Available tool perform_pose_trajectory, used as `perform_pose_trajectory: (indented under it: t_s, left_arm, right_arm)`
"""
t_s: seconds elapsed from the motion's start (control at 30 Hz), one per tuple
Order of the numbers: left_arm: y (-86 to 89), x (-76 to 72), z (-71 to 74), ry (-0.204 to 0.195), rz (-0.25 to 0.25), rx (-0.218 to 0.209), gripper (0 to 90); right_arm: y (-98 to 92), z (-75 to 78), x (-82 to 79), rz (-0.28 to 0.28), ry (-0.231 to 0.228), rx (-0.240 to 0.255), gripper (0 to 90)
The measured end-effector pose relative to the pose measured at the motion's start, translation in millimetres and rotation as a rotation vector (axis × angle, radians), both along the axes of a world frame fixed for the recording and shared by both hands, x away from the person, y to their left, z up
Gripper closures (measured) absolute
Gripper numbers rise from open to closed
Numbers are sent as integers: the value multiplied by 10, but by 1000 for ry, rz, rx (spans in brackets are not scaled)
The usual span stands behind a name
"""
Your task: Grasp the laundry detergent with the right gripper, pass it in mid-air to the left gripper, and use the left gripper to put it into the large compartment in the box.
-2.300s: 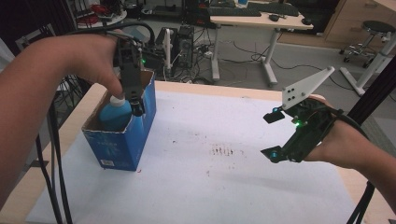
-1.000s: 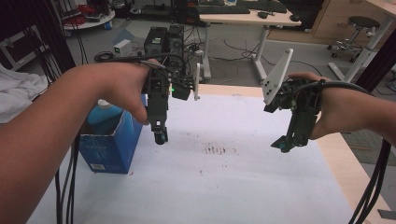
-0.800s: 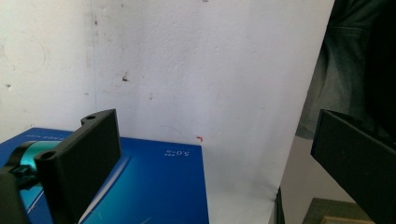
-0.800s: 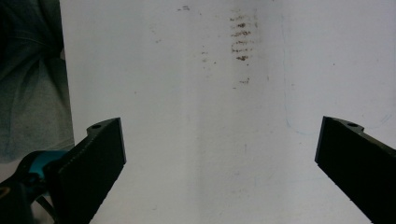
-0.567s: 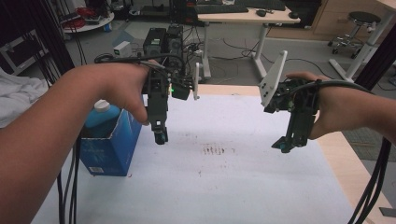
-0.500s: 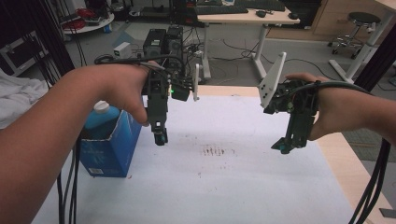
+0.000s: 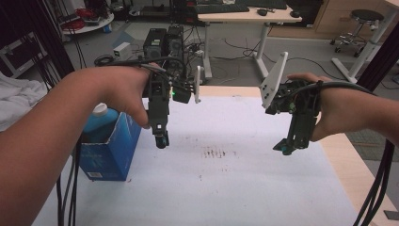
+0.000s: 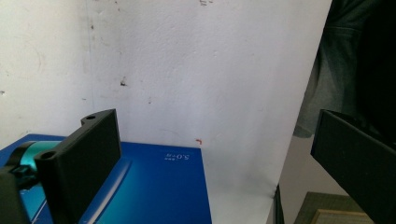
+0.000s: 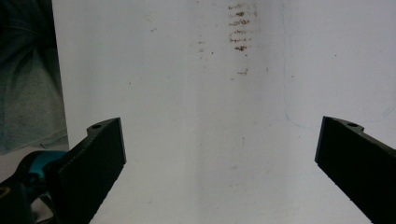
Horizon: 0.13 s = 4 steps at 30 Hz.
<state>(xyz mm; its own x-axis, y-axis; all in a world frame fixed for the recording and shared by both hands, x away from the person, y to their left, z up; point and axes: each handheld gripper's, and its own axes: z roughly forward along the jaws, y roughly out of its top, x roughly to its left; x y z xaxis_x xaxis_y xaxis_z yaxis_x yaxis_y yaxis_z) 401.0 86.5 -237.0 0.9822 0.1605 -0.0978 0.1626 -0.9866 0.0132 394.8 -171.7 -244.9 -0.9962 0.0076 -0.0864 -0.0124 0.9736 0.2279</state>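
Note:
A blue cardboard box point(image 7: 113, 153) stands at the left of the white table point(image 7: 226, 188). Inside it a blue bottle with a white cap point(image 7: 99, 111) stands upright. My left gripper point(image 7: 161, 139) hangs point-down just right of the box, above the table, open and holding nothing. In the left gripper view its jaws point(image 8: 212, 126) are wide apart over the box's blue side point(image 8: 154, 186). My right gripper point(image 7: 286, 147) hovers over the table's right half, also open and with nothing in it. Its jaws point(image 9: 222, 123) frame bare white tabletop.
Dark smudges point(image 7: 217, 152) mark the table's middle. A wooden border point(image 7: 350, 165) runs along the right edge. Black cables point(image 7: 66, 188) hang at the near left. Computer towers point(image 7: 164, 42), a desk and a stool stand beyond the far edge.
My left gripper has come away from the blue box to the right, leaving the bottle in it. The right gripper rose and turned downward. Over the last second both stayed nearly still.

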Motion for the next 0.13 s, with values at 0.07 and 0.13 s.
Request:
perform_pose_trajectory:
  t_s: [0.07, 0.13]
  left_arm:
    - [-1, 1, 1, -2, -1, 2, 16]
    - [-1, 0, 9, -6, -7, 0, 16]
  right_arm:
    - [1, -1, 0, -2, 0, 2, 9]
    - [3, 2, 3, 2, -5, 8, 9]
